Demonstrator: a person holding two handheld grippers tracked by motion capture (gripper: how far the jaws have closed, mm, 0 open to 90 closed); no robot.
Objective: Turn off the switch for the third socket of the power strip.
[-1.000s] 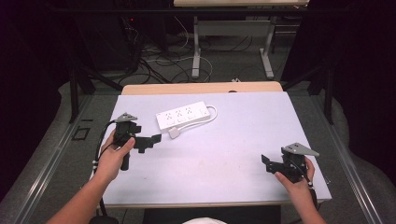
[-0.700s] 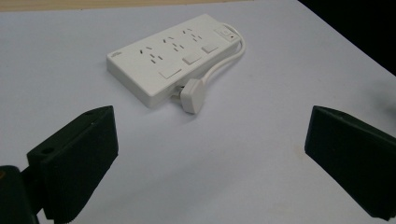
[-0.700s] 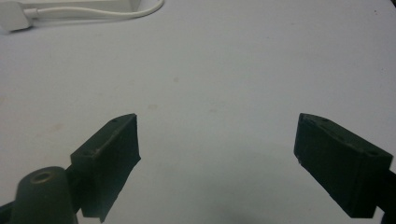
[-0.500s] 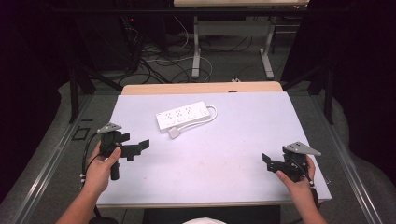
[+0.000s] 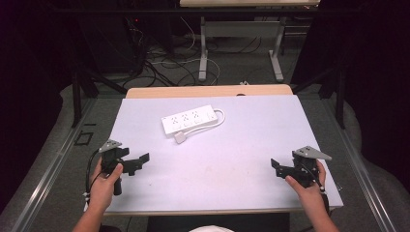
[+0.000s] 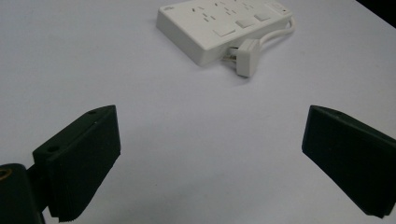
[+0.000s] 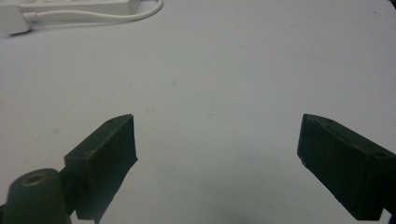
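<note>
Both my grippers, left (image 5: 143, 158) and right (image 5: 273, 163), jaws wide, empty. Power strip (image 5: 188, 119) rigid, light (cord floppy); grab across narrow body.

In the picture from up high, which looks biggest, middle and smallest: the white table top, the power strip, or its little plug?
1. White table top, biggest by far.
2. Power strip, in the middle.
3. Plug, smallest, lying just in front of the strip.

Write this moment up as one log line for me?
left tool: open, empty, near table's left edge | right tool: open, empty | power strip: on table, plug loose beside it, untouched
</note>
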